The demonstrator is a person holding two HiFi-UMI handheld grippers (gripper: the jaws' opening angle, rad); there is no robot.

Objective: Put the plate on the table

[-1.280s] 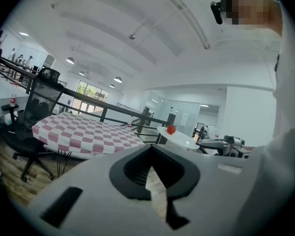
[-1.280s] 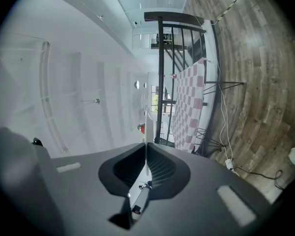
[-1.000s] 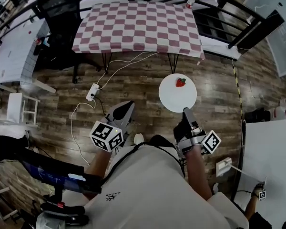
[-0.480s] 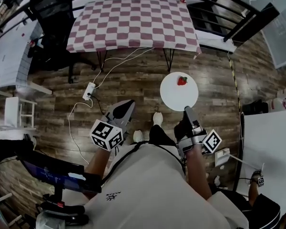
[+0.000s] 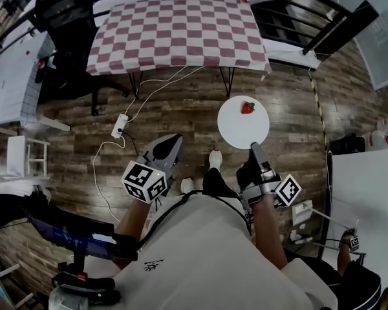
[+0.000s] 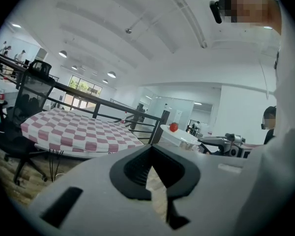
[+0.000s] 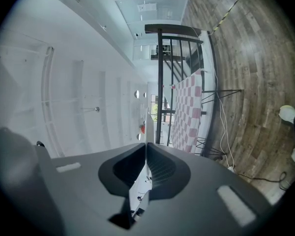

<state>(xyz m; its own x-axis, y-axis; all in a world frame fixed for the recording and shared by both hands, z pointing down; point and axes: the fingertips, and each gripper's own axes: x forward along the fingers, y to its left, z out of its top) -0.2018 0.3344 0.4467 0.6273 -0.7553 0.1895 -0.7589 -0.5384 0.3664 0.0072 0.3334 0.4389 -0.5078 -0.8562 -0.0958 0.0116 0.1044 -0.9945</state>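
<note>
Seen from the head view, the table with the red-and-white checked cloth [image 5: 178,31] stands well apart from the person, across a dark wooden plank floor [image 5: 181,105]. A black office chair [image 5: 71,18] sits at its left corner, and a white power strip [image 5: 118,125] with trailing cables lies on the boards. The round white plate [image 5: 242,134] is up in the air over the floor, with a red strawberry [image 5: 247,108] near its far edge. The right gripper [image 5: 253,149] pinches the plate's near rim, and the left gripper [image 5: 172,141] hangs apart from it. In the left gripper view its jaws are together on nothing, a dark metal railing [image 6: 103,102] runs behind the table, and a mosaic patch hides the upper right. In the right gripper view the jaws are clamped on the plate, seen edge-on as a thin white line.
</note>
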